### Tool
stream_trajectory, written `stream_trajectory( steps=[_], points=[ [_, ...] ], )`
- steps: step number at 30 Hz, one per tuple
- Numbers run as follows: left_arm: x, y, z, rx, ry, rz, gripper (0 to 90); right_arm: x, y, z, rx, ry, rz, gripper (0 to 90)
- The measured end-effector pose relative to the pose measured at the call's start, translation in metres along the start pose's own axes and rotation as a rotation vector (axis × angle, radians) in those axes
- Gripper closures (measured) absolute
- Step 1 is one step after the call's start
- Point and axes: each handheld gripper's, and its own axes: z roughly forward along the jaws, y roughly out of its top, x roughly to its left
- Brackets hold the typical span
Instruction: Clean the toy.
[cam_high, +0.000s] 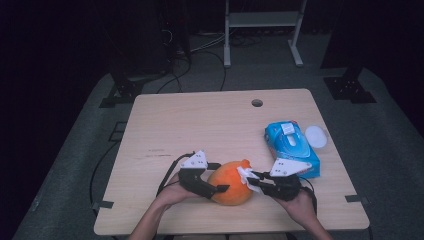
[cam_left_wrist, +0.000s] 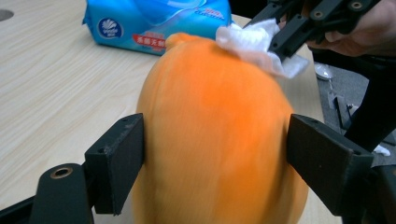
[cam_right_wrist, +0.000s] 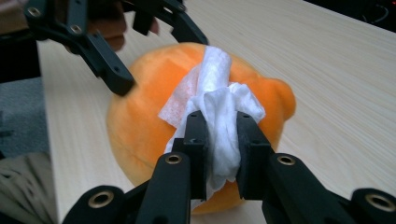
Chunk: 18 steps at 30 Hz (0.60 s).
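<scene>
The right gripper's (cam_right_wrist: 219, 140) fingers are clenched on a crumpled white wipe (cam_right_wrist: 217, 100), its soft, fibrous folds bunched between the black pads and pressed onto the orange plush fruit (cam_right_wrist: 154, 126). Over to the left gripper (cam_left_wrist: 215, 154): its fingers (cam_left_wrist: 119, 163) straddle the fruit's broad middle, the left pad touching the fuzzy skin, the right pad just off it, so I cannot tell whether this is a firm grasp.

The fruit is rounded, velvety, with a small nub at its far end, and it lies on the pale wood-grain worktop (cam_high: 200, 125) near the front edge, between the two hands. The left gripper view picks out printed lettering on the glossy blue wipe pack (cam_left_wrist: 154, 23) behind the fruit. From the high view, that pack (cam_high: 292, 147) lies just behind the right gripper (cam_high: 257, 179), with a round white lid (cam_high: 316, 136) at its side and a cable hole (cam_high: 257, 103) toward the worktop's far edge.
</scene>
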Motion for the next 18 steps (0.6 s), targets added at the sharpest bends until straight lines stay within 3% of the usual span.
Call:
stream_trajectory(
  steps=[1,3,6,9,13,18],
  points=[
    [-0.001,-0.001,0.001,0.006,0.008,0.014,21.7,0.003,0.001,0.000,0.001,-0.001,-0.010,76.0],
    [0.001,-0.002,0.001,0.002,0.010,0.001,24.9,0.011,0.005,0.002,-0.005,0.005,-0.034,76.0],
    [0.000,-0.003,0.002,0.004,0.019,0.019,28.7,0.018,0.009,0.006,-0.015,0.040,-0.054,76.0],
    [0.001,-0.005,0.001,0.005,0.018,0.026,31.7,0.023,0.011,0.009,0.000,0.029,-0.092,76.1],
    [0.002,-0.008,0.001,-0.004,0.013,0.020,33.1,0.010,0.008,0.004,-0.001,0.007,-0.069,76.2],
    [0.001,-0.009,0.002,-0.005,0.010,0.018,33.3,-0.010,-0.001,0.000,0.011,-0.017,0.007,76.1]
  ],
)
